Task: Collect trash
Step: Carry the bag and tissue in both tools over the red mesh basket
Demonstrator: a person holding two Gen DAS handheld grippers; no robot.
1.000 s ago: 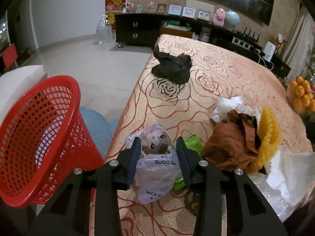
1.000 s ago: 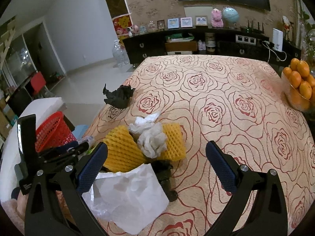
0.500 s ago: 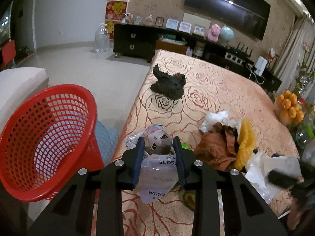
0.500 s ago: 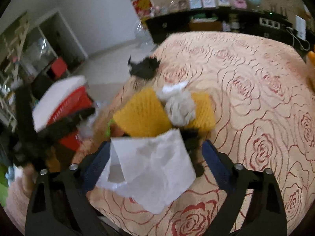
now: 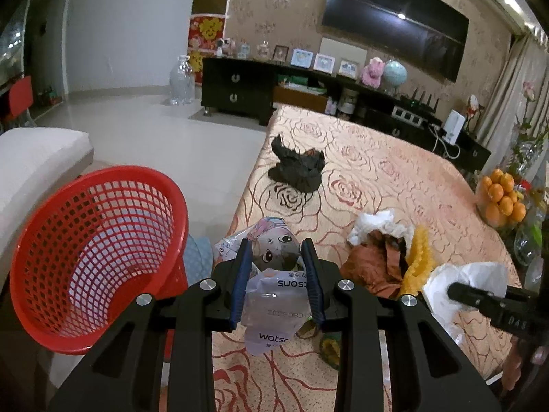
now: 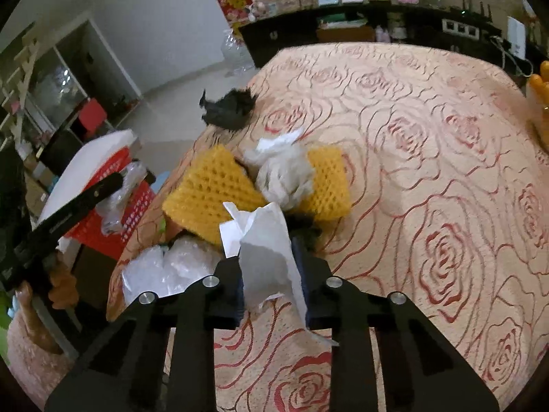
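Now both tools are gripping: the right gripper (image 6: 271, 267), gaping a second ago, is clamping the white paper (image 6: 266, 247) at lower centre, while the left gripper (image 5: 278, 271) is still pinching the printed plastic bag (image 5: 274, 285), lifted beside the red basket (image 5: 99, 257) at lower left. Judging by this, both pieces are heading for the basket.

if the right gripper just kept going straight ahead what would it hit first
The right hand-held gripper, shut on the white paper, points at the pile just ahead: probably the yellow foam fruit net and the crumpled tissue wad, though depth is unclear.
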